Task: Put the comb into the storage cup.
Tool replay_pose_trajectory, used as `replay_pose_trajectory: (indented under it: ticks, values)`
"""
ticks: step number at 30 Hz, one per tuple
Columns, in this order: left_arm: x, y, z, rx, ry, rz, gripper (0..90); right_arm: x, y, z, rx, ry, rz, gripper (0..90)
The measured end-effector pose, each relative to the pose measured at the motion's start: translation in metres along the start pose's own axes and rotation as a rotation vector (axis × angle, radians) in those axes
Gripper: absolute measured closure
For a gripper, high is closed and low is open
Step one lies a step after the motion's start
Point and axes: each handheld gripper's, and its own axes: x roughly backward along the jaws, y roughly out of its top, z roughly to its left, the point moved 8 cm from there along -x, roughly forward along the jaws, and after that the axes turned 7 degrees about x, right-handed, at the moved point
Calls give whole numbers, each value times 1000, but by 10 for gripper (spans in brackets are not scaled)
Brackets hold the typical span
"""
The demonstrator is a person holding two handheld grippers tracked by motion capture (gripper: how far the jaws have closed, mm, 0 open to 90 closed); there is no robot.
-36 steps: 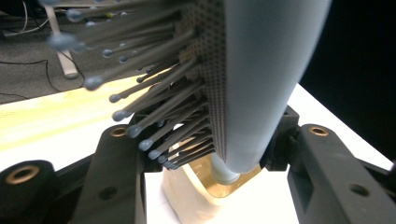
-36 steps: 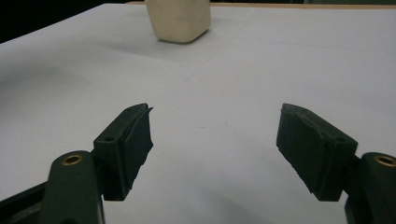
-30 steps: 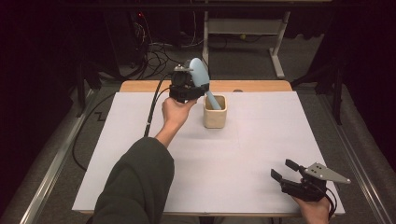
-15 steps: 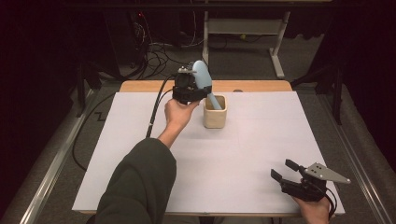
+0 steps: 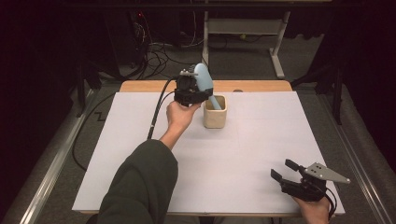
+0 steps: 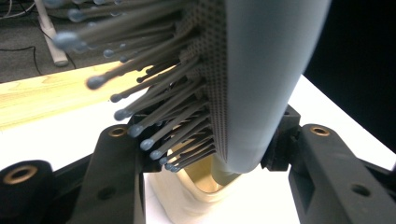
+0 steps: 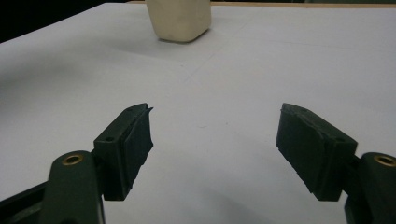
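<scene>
Left gripper (image 5: 198,91): clamped on pale blue hairbrush (image 5: 204,81), handle end dipping into cream cup (image 5: 215,112) just below its jaws. Right gripper (image 5: 286,171): jaws spread, nothing between them, well apart from the cup.

We see a pale blue hairbrush (image 5: 203,80) w/ a grey dotted pad and grey bristles tipped in blue-grey balls. Cup (image 5: 215,112) is cream, plain. Bench (image 5: 261,140) has a white cover, light wood strip along the far edge. Both grippers, left (image 5: 189,90) and right (image 5: 299,183), are black w/ brass-coloured screw holes; right one has a grey plate. Sleeve (image 5: 140,182) is dark olive green.
</scene>
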Motion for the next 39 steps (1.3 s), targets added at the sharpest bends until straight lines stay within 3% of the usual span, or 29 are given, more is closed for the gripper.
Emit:
replay_pose_trajectory:
  ticks: [39]
  values:
    - [-22, -24, 11, 31, 21, 54, 526, 0, 0, 0, 3, 1, -2, 266]
